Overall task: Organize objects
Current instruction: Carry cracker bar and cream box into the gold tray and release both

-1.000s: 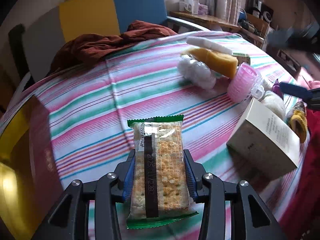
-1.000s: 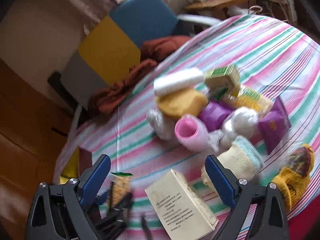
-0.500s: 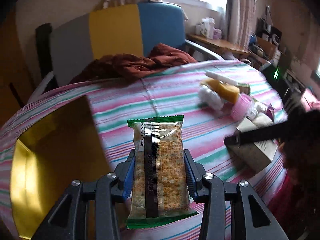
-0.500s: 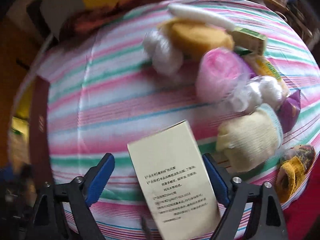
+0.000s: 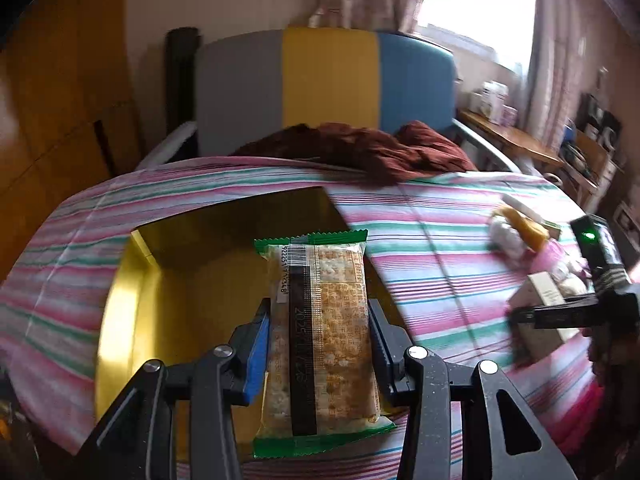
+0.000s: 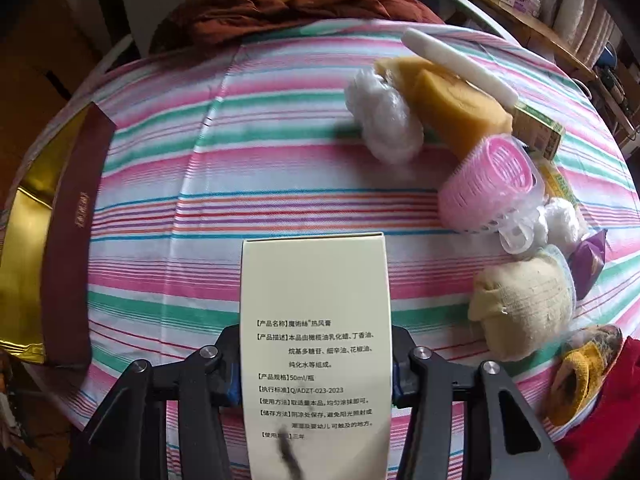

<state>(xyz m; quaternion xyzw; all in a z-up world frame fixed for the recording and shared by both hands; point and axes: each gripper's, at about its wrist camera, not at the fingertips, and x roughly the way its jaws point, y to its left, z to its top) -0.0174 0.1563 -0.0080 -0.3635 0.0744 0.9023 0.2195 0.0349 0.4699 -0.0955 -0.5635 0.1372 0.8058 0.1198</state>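
Note:
My left gripper (image 5: pixel 318 332) is shut on a green-edged cracker packet (image 5: pixel 320 280), held above the open gold box (image 5: pixel 160 300) at the table's left. My right gripper (image 6: pixel 316 364) points steeply down. Its jaws are closing on a cream carton with black print (image 6: pixel 316 312), and the blue pads touch both of its long sides. The carton lies on the striped cloth. The left wrist view shows the same right gripper (image 5: pixel 560 312) and carton (image 5: pixel 540 284) at the far right.
A pile lies right of the carton: white fluff (image 6: pixel 384 120), yellow sponge (image 6: pixel 452 104), white stick (image 6: pixel 460 64), pink roller (image 6: pixel 492 184), cream sock ball (image 6: pixel 520 304), purple packet (image 6: pixel 588 260). The gold box's maroon wall (image 6: pixel 68 240) stands left. A brown cloth (image 5: pixel 360 152) and chair (image 5: pixel 328 80) are behind.
My left gripper carried the cracker packet left and up, from over the cloth to over the gold box. My right gripper came down over the cream carton and its jaws narrowed onto it.

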